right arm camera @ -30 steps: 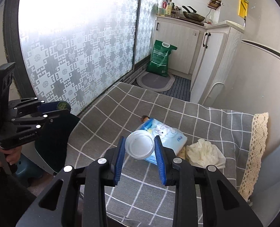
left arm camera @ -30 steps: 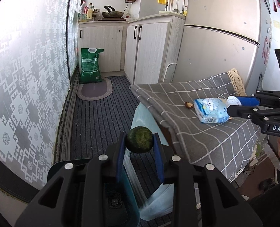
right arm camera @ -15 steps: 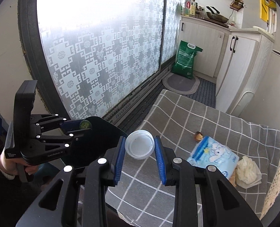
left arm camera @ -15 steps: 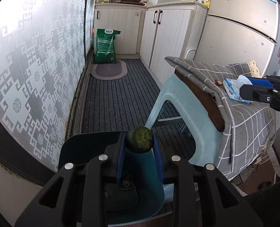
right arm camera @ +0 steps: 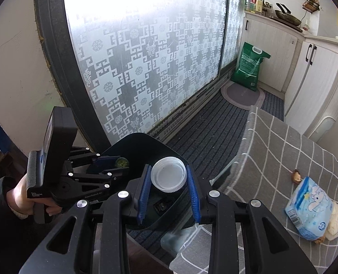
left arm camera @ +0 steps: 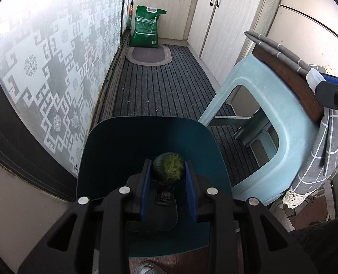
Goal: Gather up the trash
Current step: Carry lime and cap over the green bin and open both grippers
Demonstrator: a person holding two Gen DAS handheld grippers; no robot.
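My left gripper is shut on a round green fruit peel and holds it over the open dark teal trash bin. My right gripper is shut on a white plastic lid, just above the same bin's rim. The left gripper with the green peel also shows in the right wrist view. A blue tissue packet, a crumpled white tissue and brown nut shells lie on the grey checked tablecloth.
A pale blue plastic stool carries the cloth-covered board beside the bin. A frosted patterned glass door runs along the left. A green bag and oval mat lie by the white cabinets.
Both grippers have moved away from the table and down toward the bin. The left one now holds the peel inside the bin's mouth; the right one has brought the lid over its rim.
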